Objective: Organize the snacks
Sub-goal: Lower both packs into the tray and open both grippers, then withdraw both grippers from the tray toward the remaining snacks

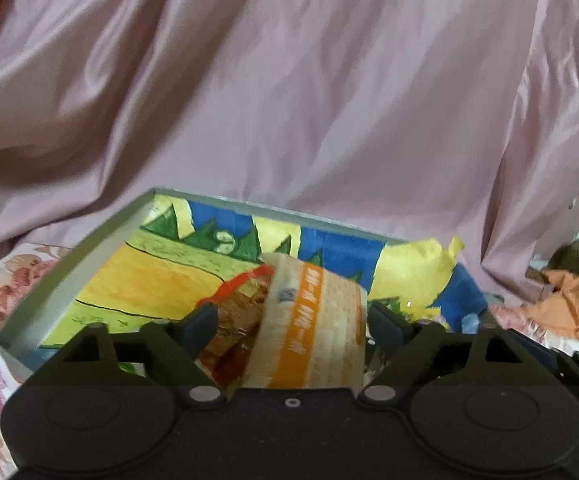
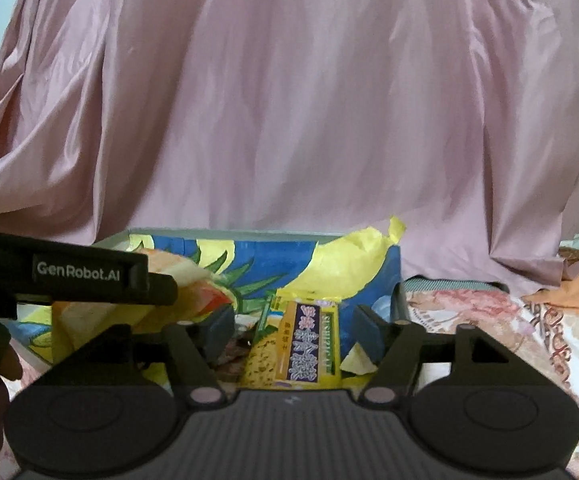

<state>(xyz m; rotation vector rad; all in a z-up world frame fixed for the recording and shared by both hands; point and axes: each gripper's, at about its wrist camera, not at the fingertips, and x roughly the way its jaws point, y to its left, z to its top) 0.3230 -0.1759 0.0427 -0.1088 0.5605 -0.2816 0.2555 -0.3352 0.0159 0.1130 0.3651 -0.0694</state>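
While tilted over box [image 1: 69, 264], both grippers gape

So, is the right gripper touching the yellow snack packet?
Apart. The right wrist view shows the right gripper open, with clear gaps between both fingers and the yellow snack packet.

Box [image 1: 69, 276] open on top, left floor half bare, so room to drop in there. Orange-striped packet [image 1: 313, 320] fills the gap between left gripper [image 1: 289, 328] fingers. Right side crowded: yellow packet [image 2: 305, 344], torn yellow lining [image 2: 353, 260]. Pink curtain [image 1: 289, 100] blocks directly behind the far wall
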